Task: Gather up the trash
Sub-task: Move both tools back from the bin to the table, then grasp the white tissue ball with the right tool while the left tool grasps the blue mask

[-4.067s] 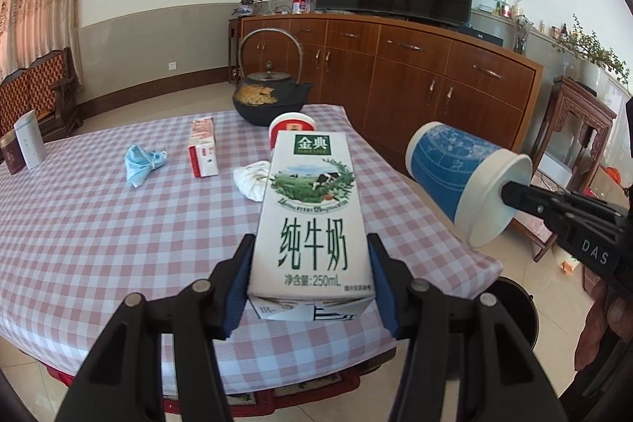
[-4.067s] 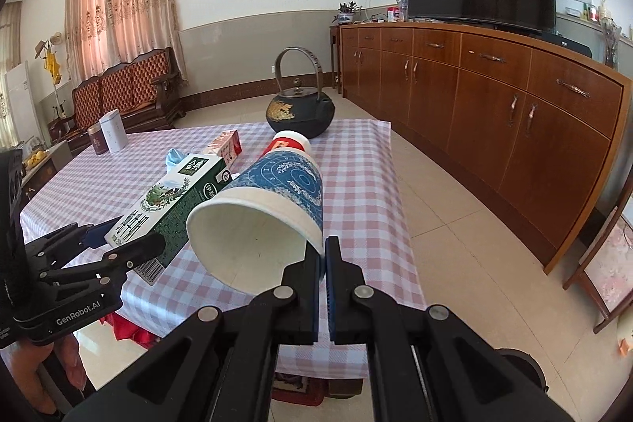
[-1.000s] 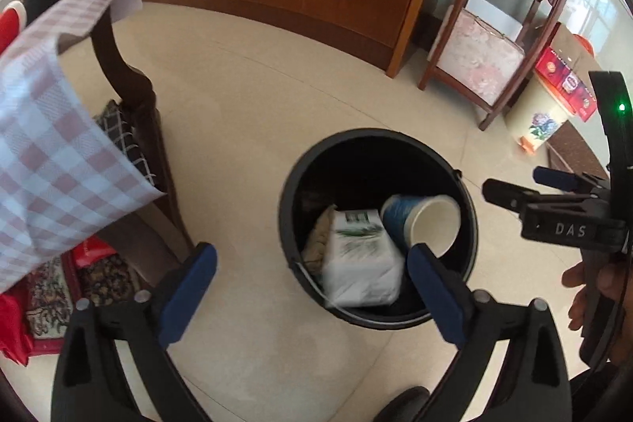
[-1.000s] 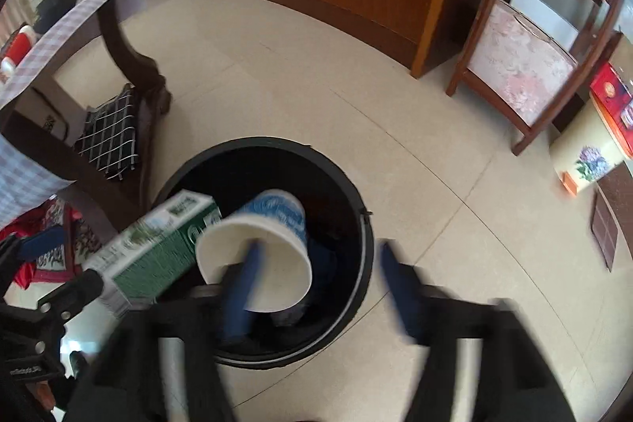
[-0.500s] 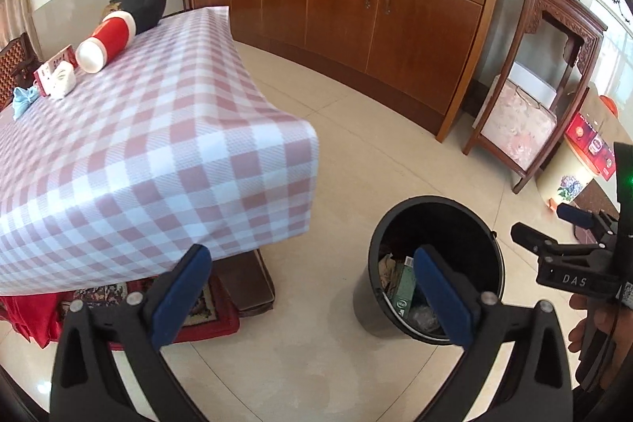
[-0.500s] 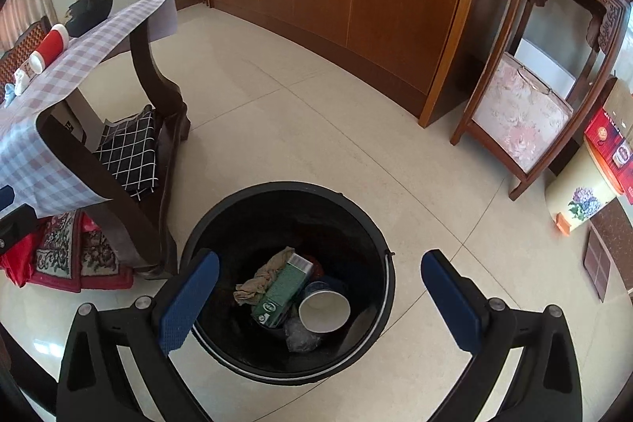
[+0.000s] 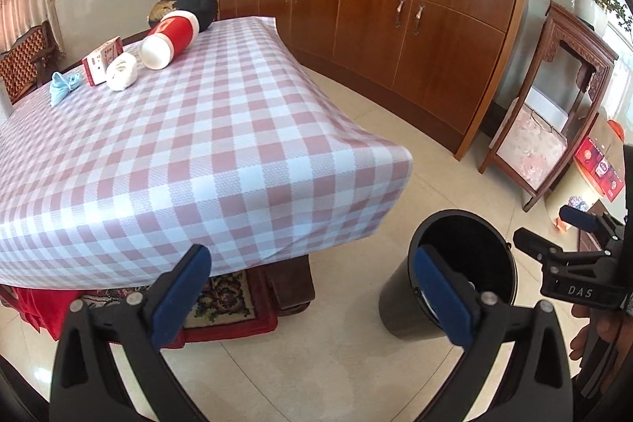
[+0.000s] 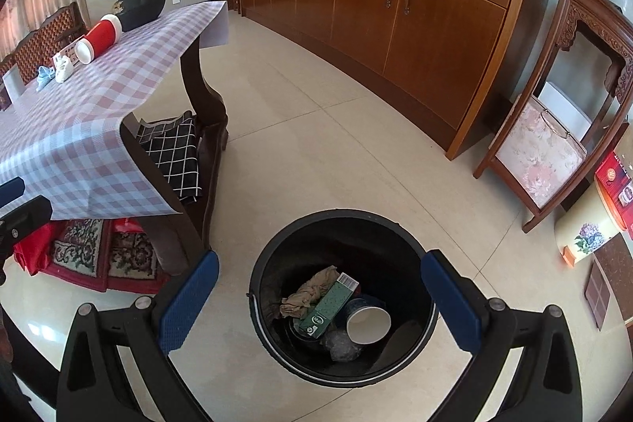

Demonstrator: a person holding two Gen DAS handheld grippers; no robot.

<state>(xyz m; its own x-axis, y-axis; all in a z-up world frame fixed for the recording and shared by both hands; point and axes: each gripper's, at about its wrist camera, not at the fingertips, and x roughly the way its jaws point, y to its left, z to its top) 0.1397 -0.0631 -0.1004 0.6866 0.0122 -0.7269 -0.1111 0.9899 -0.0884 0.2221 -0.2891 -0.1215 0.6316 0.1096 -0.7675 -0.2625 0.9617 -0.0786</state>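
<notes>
Trash left wrist: red cup (image 7: 171, 38), white wad (image 7: 122, 76), blue mask (image 7: 63, 87) on checked worktop (image 7: 221, 145); left tool (image 7: 312, 293) spread wide, empty. Right wrist: bin (image 8: 277, 260) on floor holds green carton (image 8: 329, 305), paper cup (image 8: 367, 322); right tool (image 8: 318, 295) apart, empty.

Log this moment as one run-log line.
left tool: open, empty | right tool: open, empty | bin: milk carton, paper cup inside | table: red cup remaining

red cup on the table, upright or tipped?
Tipped. The red cup lies on its side on the checked tablecloth, white open mouth facing the camera, beside the black kettle.
</notes>
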